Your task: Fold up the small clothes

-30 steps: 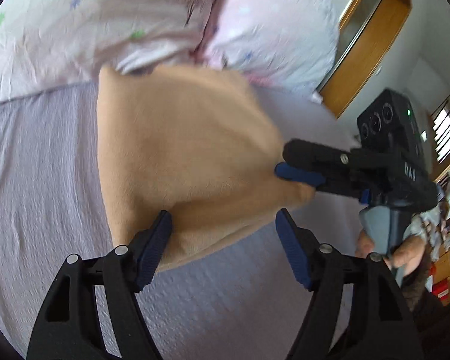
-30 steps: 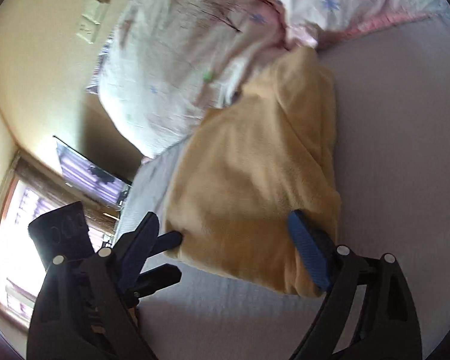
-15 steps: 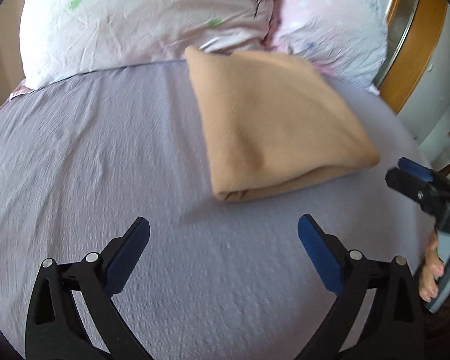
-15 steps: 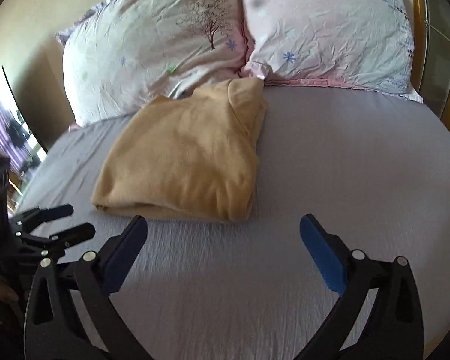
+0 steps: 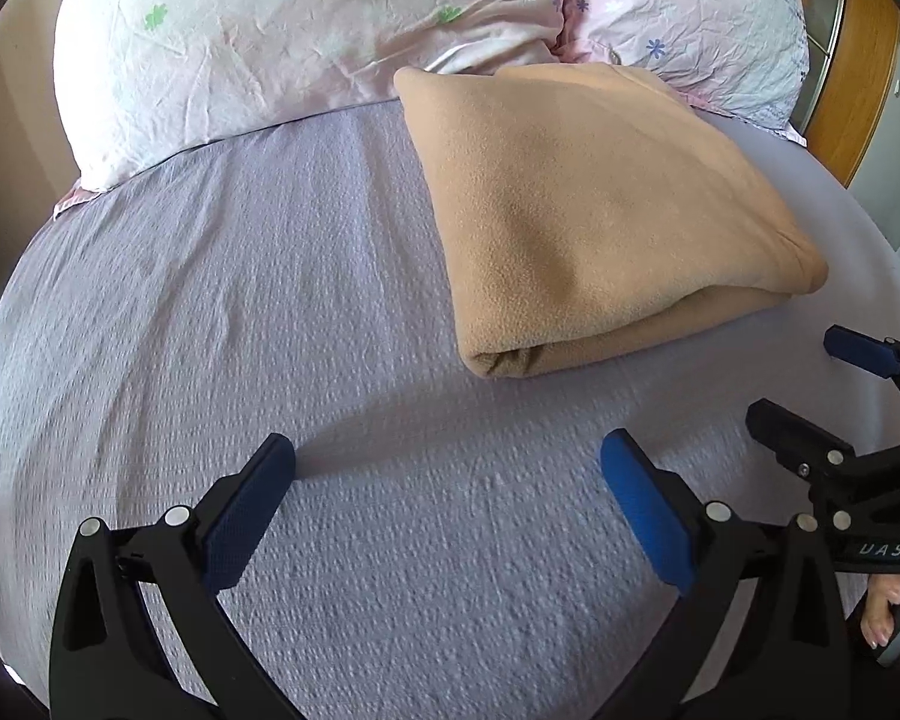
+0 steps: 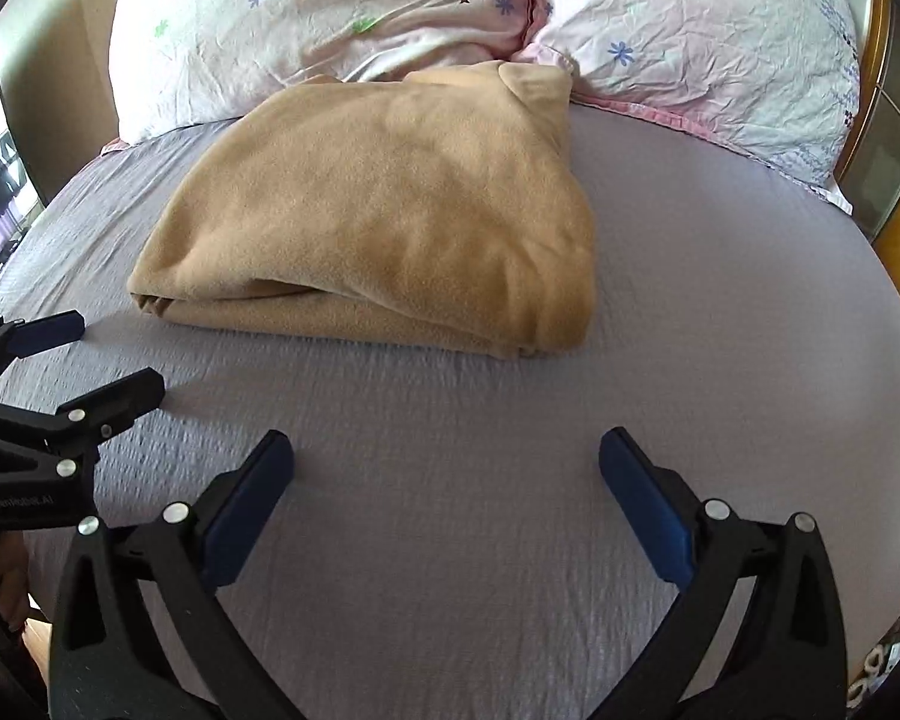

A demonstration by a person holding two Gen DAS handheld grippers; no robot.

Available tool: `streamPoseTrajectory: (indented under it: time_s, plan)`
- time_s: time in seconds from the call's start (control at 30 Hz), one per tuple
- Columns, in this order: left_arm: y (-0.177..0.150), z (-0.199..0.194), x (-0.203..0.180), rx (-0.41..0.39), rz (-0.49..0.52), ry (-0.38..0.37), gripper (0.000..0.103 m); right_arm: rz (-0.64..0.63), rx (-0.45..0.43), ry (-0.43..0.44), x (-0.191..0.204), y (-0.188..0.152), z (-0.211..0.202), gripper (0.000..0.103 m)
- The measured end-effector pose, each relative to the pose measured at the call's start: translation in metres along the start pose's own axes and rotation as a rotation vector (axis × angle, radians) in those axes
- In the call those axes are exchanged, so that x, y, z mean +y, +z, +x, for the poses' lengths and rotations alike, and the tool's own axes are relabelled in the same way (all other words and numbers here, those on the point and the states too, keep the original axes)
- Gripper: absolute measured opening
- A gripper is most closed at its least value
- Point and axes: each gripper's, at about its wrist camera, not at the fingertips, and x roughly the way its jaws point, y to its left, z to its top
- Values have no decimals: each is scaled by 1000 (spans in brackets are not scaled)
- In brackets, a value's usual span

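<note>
Folded garment [image 5: 594, 204] is lying on the bedsheet [image 5: 240, 312], ahead and right of the left gripper's fingers [image 5: 246, 510], its far edge touching the pillows [image 5: 306, 30] behind.

Two markings can be read. In the right wrist view, the black body of the left gripper [image 6: 108, 354], at the near left, carries pale lettering "GenRobot.AI". In the left wrist view, the right gripper [image 5: 810, 384], at the near right, shows "UAS".

One folded garment [image 5: 600, 210], two pillows [image 5: 306, 30], two grippers [image 5: 447, 480].
</note>
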Motion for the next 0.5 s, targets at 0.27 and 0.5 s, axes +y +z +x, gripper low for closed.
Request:
streamPoseTrajectory:
  time_s: [0.27,0.5]
  plan:
    - [0,0,0,-2,4,0,102,1,-1,-1,0,-1,-1,101]
    - [0,-1,0,-2,3,0,102,0,-1,1,0,0,-1,101]
